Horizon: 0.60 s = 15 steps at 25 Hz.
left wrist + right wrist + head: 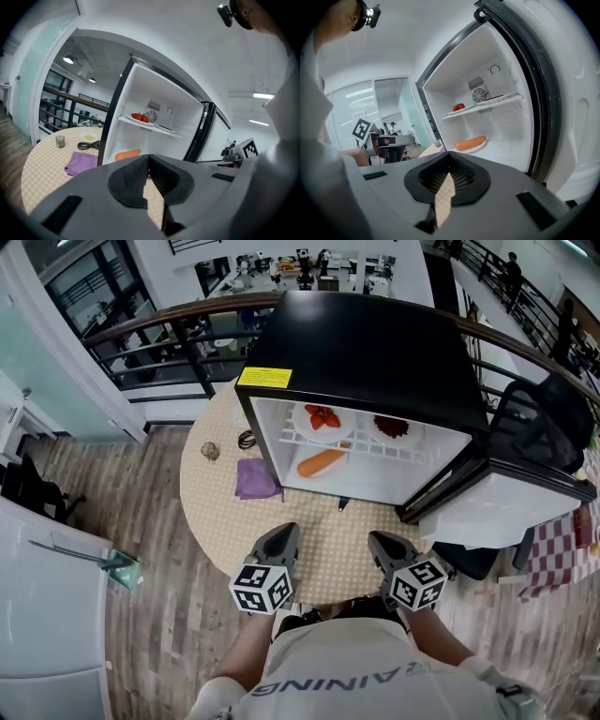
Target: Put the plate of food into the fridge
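A black mini fridge (366, 352) stands on the round table (216, 512) with its door (497, 493) swung open to the right. On the lower level inside lies a plate with an orange sausage-shaped food (322, 463) (127, 153) (471, 143). The wire shelf carries a plate of strawberries (322, 418) (139, 117) (458, 107) and a plate of dark food (392, 427). My left gripper (281, 532) (148, 157) and right gripper (380, 540) (449, 154) hover side by side over the table's near edge, well short of the fridge. Both are shut with nothing held.
Left of the fridge on the table lie a purple cloth (255, 479), a small glass (210, 452), a coiled black cable (247, 439) and a small dish (89, 137). A black chair (544, 427) stands behind the open door. A railing (169, 324) runs behind the table.
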Each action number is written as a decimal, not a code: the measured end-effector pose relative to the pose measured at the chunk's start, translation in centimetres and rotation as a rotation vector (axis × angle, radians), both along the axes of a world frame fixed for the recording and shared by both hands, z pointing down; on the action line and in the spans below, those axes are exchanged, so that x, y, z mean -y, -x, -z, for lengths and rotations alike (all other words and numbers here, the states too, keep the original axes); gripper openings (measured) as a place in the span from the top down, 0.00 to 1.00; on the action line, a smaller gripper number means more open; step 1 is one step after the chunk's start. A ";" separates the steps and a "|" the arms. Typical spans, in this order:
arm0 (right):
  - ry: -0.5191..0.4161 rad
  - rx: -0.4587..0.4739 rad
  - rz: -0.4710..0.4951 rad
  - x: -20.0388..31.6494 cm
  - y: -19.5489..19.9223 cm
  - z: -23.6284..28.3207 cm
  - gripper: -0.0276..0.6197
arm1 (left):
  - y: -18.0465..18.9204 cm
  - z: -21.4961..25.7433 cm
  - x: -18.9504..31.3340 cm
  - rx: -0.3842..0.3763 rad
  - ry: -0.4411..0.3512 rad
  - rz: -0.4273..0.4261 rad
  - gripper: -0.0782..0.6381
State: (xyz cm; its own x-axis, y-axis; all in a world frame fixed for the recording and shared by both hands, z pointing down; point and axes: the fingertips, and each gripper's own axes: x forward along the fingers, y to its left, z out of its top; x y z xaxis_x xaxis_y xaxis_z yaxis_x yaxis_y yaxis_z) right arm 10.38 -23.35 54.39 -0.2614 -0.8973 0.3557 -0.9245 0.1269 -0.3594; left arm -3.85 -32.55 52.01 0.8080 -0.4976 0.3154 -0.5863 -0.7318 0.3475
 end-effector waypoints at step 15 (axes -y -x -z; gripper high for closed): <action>-0.028 -0.021 0.005 -0.6 1.4 0.9 0.92 | 0.4 0.9 -1.3 -0.031 -0.008 -0.019 0.88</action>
